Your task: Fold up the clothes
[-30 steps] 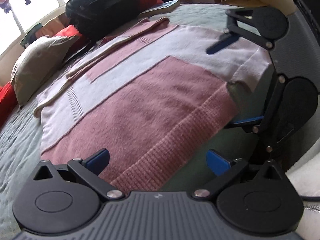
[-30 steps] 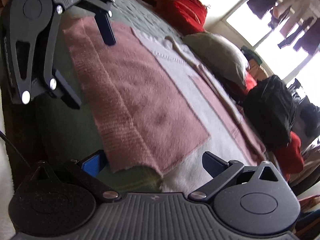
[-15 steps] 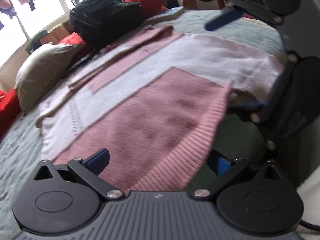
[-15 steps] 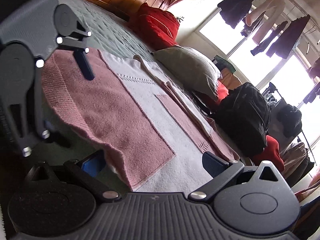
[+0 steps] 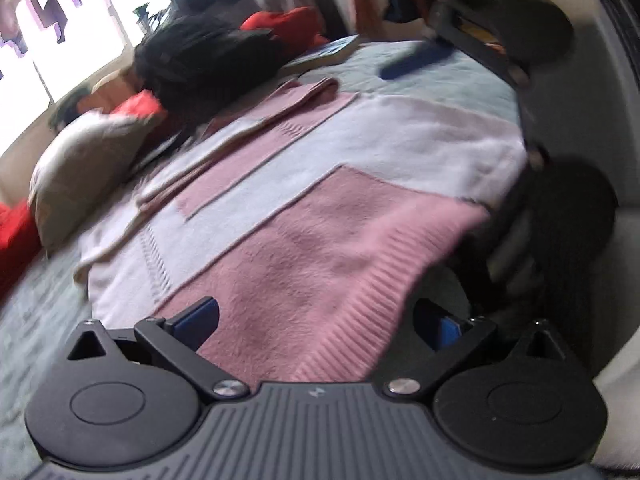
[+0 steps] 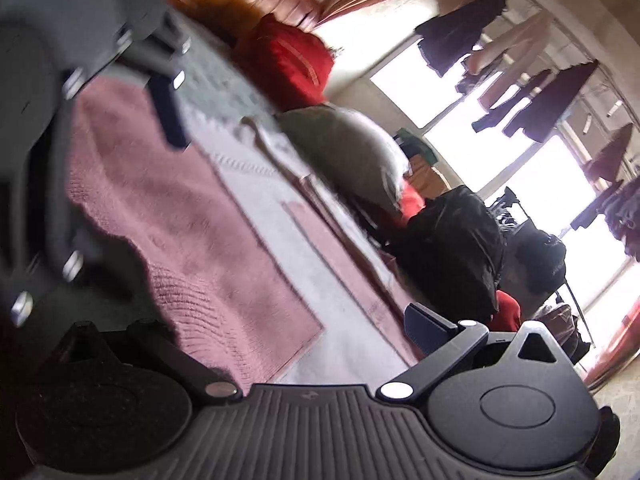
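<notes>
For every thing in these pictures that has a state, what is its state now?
Sweater: spread flat on the bed, ribbed hem lifted off the cover.
Left gripper: jaws wide apart, hem lying between them.
Right gripper: jaws wide apart, hem corner lying between them.
Grey pillow: lying beside the sweater.
Black bag: closed.

Left tongs (image 5: 316, 322): right finger half hidden under the lifted pink hem of the sweater (image 5: 320, 240); grip cannot be told. Right tongs (image 6: 292, 324): left finger lost in shadow under the sweater's edge; grip cannot be told. Other tongs at the frame edges: motion-blurred in both views. Hanging clothes (image 6: 532, 60) at the window: blown out, details unreadable. Black bag (image 5: 208, 60): blurred.
</notes>
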The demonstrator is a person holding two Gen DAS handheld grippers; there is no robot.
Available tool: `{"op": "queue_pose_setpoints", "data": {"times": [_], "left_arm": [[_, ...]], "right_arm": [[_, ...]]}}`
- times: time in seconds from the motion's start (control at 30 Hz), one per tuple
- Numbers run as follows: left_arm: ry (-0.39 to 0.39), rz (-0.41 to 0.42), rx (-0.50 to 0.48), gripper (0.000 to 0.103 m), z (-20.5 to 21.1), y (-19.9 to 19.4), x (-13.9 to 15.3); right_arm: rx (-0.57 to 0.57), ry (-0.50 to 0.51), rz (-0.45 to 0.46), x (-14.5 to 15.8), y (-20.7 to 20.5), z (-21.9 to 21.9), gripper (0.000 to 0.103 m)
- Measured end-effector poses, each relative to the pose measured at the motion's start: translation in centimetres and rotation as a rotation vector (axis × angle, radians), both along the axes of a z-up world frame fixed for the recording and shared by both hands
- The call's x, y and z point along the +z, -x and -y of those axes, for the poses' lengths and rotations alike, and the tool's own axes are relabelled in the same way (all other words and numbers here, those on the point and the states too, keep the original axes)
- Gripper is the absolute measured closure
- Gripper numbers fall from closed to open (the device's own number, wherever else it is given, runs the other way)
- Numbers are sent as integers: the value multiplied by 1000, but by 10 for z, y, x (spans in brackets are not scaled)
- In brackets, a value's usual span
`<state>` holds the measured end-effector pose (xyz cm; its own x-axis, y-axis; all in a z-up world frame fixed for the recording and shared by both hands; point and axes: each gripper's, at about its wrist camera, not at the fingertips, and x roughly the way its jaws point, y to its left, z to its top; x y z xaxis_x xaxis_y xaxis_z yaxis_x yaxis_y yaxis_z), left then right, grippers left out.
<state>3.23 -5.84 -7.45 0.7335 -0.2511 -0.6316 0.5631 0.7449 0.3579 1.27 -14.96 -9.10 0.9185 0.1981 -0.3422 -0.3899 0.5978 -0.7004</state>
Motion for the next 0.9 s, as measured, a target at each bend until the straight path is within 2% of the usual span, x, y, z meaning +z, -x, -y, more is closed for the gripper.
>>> {"op": "queue_pose_setpoints", "data": {"times": [0.07, 0.2, 0.43, 0.57, 0.77, 0.9], "left_arm": [[-33, 57, -33, 1, 2, 5, -5], [-137, 125, 56, 1, 4, -2, -17], [-233, 192, 121, 0, -9, 0, -18], [-265, 205, 148, 0, -22, 6, -19], [-322, 230, 204, 0, -30, 10, -20], [-311, 235, 201, 0, -26, 7, -21]], "right_arm": [[-7, -20, 5, 3, -1, 2, 0], [-19, -48, -6, 1, -2, 5, 0], [-63, -15, -74, -20, -3, 8, 0], [-137, -3, -82, -20, -4, 18, 0], [-252, 80, -55, -26, -1, 34, 0], [-274, 104, -28, -31, -5, 28, 0]]}}
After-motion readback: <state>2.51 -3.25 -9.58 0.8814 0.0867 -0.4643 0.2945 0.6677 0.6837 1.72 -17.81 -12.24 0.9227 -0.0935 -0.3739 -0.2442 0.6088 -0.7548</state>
